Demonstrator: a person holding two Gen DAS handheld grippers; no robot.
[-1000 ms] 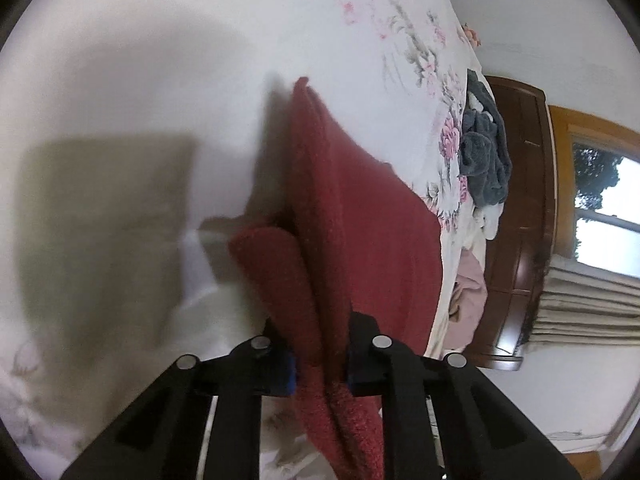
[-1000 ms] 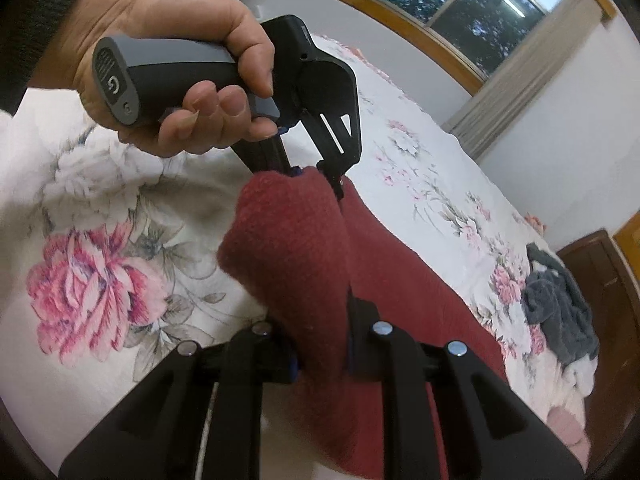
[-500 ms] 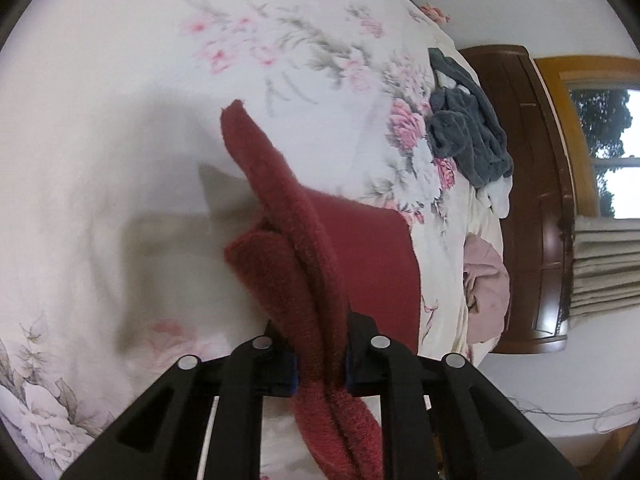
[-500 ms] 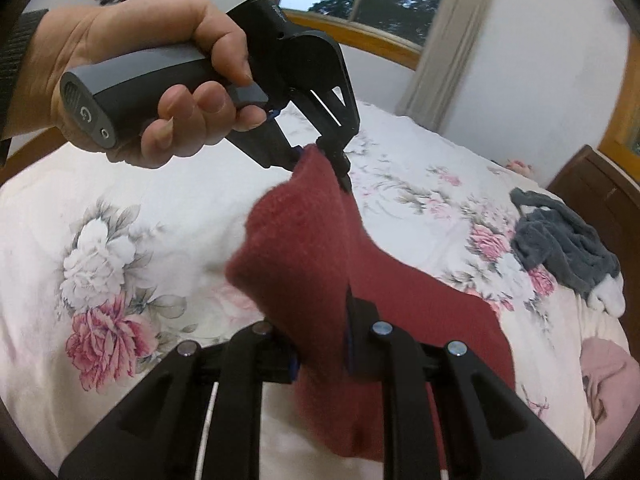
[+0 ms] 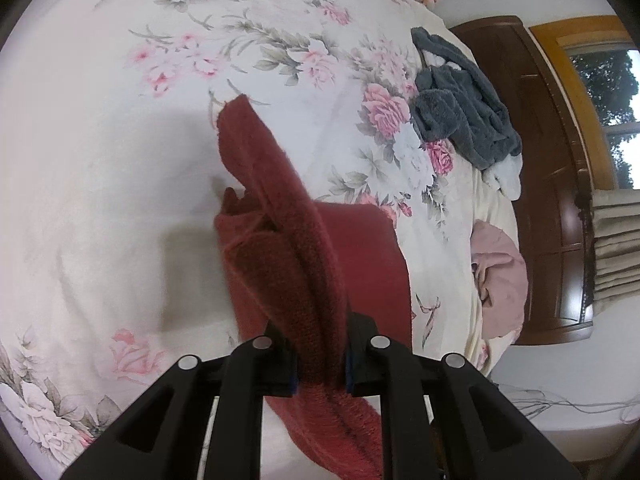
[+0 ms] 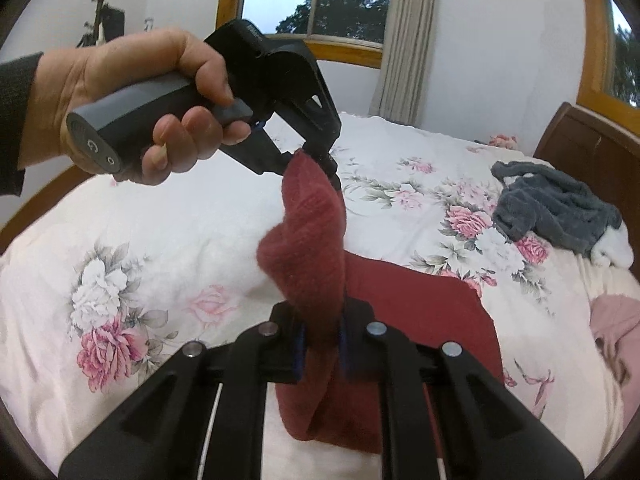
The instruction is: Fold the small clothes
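A dark red knitted garment is held up over the floral bed by both grippers. My left gripper is shut on one bunched edge of it. My right gripper is shut on another edge of the red garment. In the right wrist view the left gripper shows at the far end of the raised fold, held by a hand. The lower part of the garment lies flat on the bedspread.
A grey fleece garment and a pink one lie near the bed's dark wooden headboard. The same grey garment and pink garment show in the left wrist view. Windows with curtains stand beyond the bed.
Both grippers have lifted the red garment's edge higher and tilted up, so more of the bed, headboard and window shows. Both stay shut on the cloth.
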